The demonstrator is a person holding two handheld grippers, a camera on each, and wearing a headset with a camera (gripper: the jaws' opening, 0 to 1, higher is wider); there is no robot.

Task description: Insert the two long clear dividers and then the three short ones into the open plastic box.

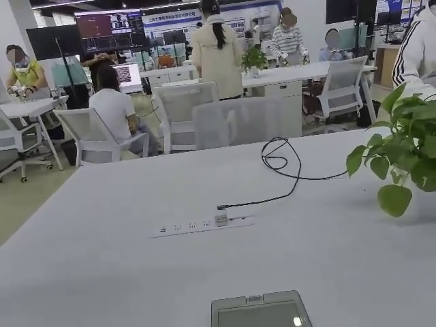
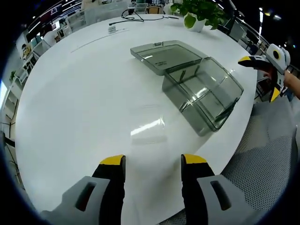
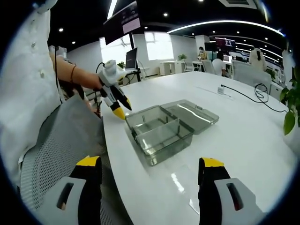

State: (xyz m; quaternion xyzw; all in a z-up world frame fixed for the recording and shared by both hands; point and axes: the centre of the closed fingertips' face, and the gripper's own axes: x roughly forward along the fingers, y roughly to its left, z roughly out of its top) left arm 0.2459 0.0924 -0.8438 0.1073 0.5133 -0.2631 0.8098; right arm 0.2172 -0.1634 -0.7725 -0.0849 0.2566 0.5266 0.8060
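I have the left gripper point(image 2: 152, 161) low over the near part of the white desk point(image 2: 84, 93). Its yellow-tipped jaws stand apart with nothing between them. The right gripper point(image 3: 150, 164) is the same, with its jaws spread wide and empty. It hangs off the edge of the desk, over a grey mesh chair point(image 3: 56, 154).

The plastic box point(image 2: 197, 117) sits on the desk near that edge. It lies open, and its lid point(image 2: 164, 56) is folded back flat on the desk on the far side. In the right gripper view I see the left gripper in a hand point(image 3: 91, 82), with its tips just beside the box's near corner and not touching it. Lines run across the inside of the box, but I cannot tell if they are dividers.

A faint clear glint point(image 2: 147, 129) lies on the desk between my left jaws and the box. I cannot tell what it is.

From the head view, a corner of the lid shows at the bottom edge. Farther along the desk there is a power strip point(image 1: 201, 225) with a black cable point(image 1: 286, 170) looping away from it. A potted plant point(image 1: 402, 150) stands to the right.
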